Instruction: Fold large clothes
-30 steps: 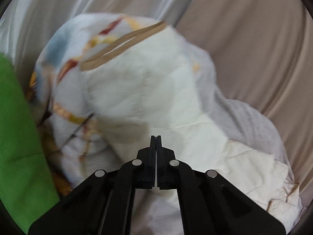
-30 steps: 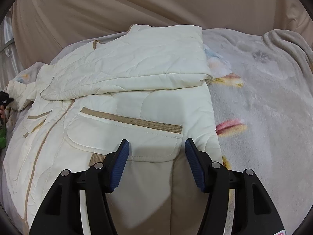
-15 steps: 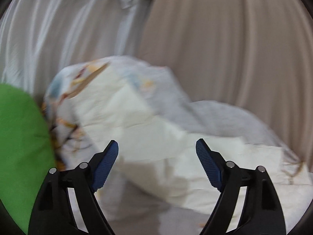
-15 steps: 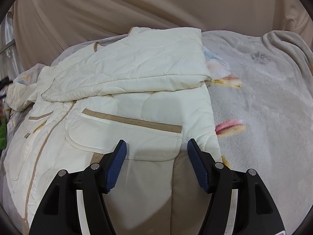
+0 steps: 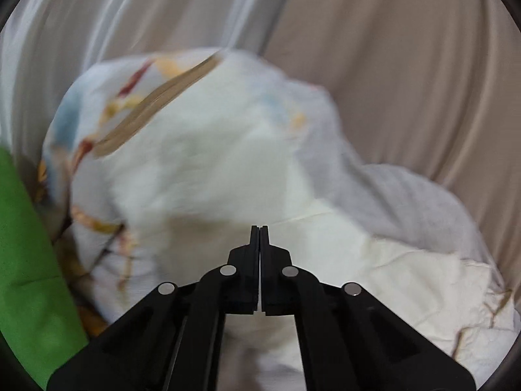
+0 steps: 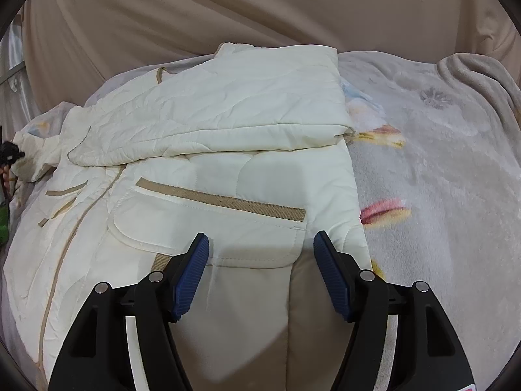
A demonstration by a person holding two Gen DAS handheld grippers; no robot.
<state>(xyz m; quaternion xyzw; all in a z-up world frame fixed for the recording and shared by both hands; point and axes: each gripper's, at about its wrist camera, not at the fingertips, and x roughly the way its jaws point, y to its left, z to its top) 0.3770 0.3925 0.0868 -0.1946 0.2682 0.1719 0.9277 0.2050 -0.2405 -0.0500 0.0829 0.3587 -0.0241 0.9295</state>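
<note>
Beige drapes (image 6: 228, 9) behind, grey floral blanket (image 6: 439, 179) over bed. Cream quilted jacket (image 6: 211, 176) lies on blanket, sleeve (image 6: 228, 114) already folded across body at 12 o'clock. Step, by my reading: mid-fold, next likely hem. Right hand-held gripper (image 6: 260, 270) hovers over pocket, jaws parted and empty. Left hand-held gripper (image 5: 259, 254) clamped closed; whether it pinches cloth, cannot tell. Left view alone shows green cloth (image 5: 26, 260) at 9 o'clock.
</note>
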